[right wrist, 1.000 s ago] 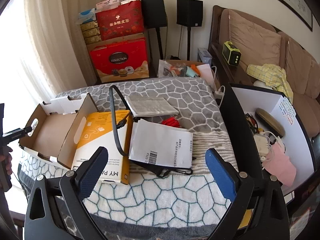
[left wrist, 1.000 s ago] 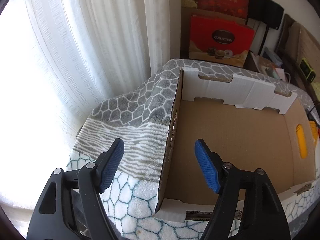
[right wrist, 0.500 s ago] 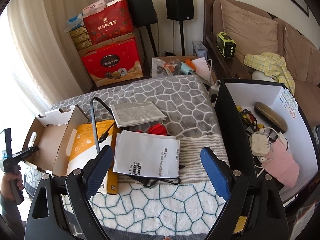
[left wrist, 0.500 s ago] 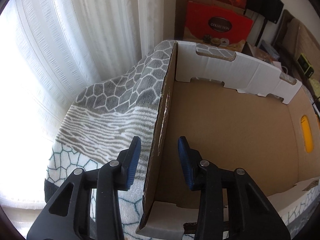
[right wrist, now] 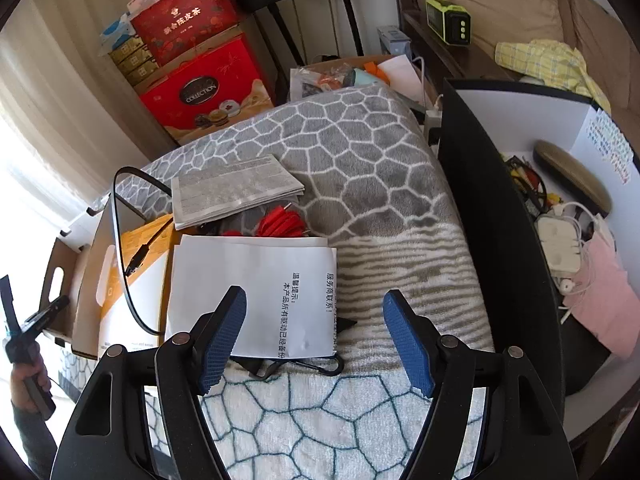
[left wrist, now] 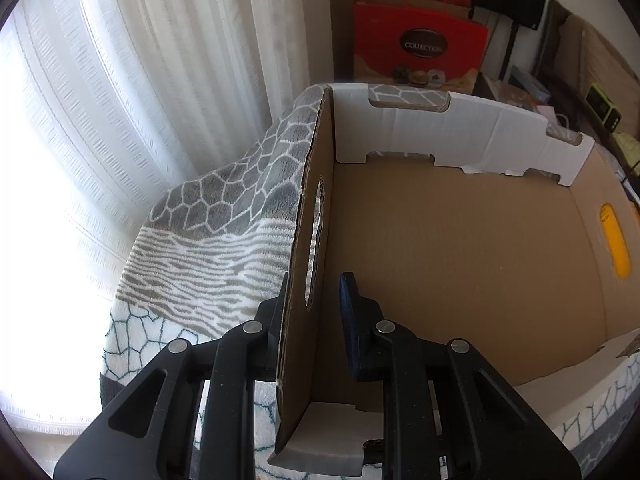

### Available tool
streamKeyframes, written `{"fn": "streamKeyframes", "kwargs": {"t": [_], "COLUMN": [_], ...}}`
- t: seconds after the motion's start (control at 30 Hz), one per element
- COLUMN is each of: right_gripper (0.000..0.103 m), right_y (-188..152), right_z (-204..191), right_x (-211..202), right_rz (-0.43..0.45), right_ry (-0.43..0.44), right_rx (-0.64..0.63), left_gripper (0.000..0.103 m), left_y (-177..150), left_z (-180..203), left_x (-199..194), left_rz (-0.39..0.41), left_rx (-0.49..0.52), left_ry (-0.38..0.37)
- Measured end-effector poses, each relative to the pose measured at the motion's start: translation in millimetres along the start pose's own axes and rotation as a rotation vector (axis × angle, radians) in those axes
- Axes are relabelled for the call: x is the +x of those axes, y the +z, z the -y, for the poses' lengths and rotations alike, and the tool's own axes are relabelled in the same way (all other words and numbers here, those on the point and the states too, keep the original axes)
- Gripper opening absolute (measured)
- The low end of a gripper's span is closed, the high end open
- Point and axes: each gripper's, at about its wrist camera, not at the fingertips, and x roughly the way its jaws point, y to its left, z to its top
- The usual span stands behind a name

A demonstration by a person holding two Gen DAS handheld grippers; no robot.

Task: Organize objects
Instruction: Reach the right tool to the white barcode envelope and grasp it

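At the window end of the blanket-covered worktop, the left gripper (left wrist: 316, 312) straddles a side wall of the empty cardboard box (left wrist: 460, 264).

Its jaws are nearly closed around that upright wall just below the handle slot (left wrist: 314, 244), the outer pad against the board, the inner one a sliver off, so I cannot tell if the pinch is firm yet. Corrugated board should be light and fairly stiff, yet a single wall will likely flex or fold at its crease; holding low near the corner looks safer than at the slot. The right gripper (right wrist: 316, 336) hovers wide open and empty over the white sheet (right wrist: 256, 292), which is thin, floppy and best taken by an edge.
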Motion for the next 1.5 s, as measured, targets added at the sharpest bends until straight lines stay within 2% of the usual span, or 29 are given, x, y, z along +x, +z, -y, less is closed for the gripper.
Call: {"fn": "streamKeyframes", "kwargs": {"t": [0.07, 0.27, 0.37, 0.6, 0.83, 1.0, 1.1, 1.33, 1.4, 1.5], "right_gripper": [0.071, 0.053, 0.04, 0.036, 0.036, 0.036, 0.036, 0.036, 0.037, 0.058], "right_y": [0, -1, -2, -2, -3, -9, -10, -12, -14, -19], "right_z": [7, 15, 14, 0, -10, -5, -9, -41, -48, -49], "right_x": [4, 12, 8, -12, -13, -7, -11, -14, -13, -4], "right_rz": [-0.011, -0.053, -0.051, -0.045, -0.068, -0.087, -0.077, -0.08, -0.076, -0.091], "right_ry": [0.038, 0.13, 0.153, 0.275, 0.339, 0.494, 0.557, 0.554, 0.528, 0.441], "right_rx": [0.028, 0.058, 0.053, 0.033, 0.043, 0.128, 0.136, 0.051, 0.031, 0.043], "left_gripper": [0.019, 0.019, 0.019, 0.019, 0.019, 0.019, 0.019, 0.019, 0.019, 0.019], "left_y": [0, 2, 1, 1, 1, 1, 1, 1, 1, 1], "left_z": [0, 0, -1, 1, 0, 1, 1, 1, 1, 2], "left_x": [0, 0, 1, 1, 1, 1, 1, 1, 1, 1], "left_rz": [0.0, -0.003, -0.004, -0.004, -0.005, -0.005, -0.005, -0.006, -0.006, -0.007], "left_rx": [-0.002, 0.0, -0.002, -0.002, -0.005, -0.005, -0.004, -0.007, -0.007, -0.007], "left_ry": [-0.004, -0.008, -0.01, -0.007, -0.01, -0.009, -0.009, -0.009, -0.009, -0.007]}}
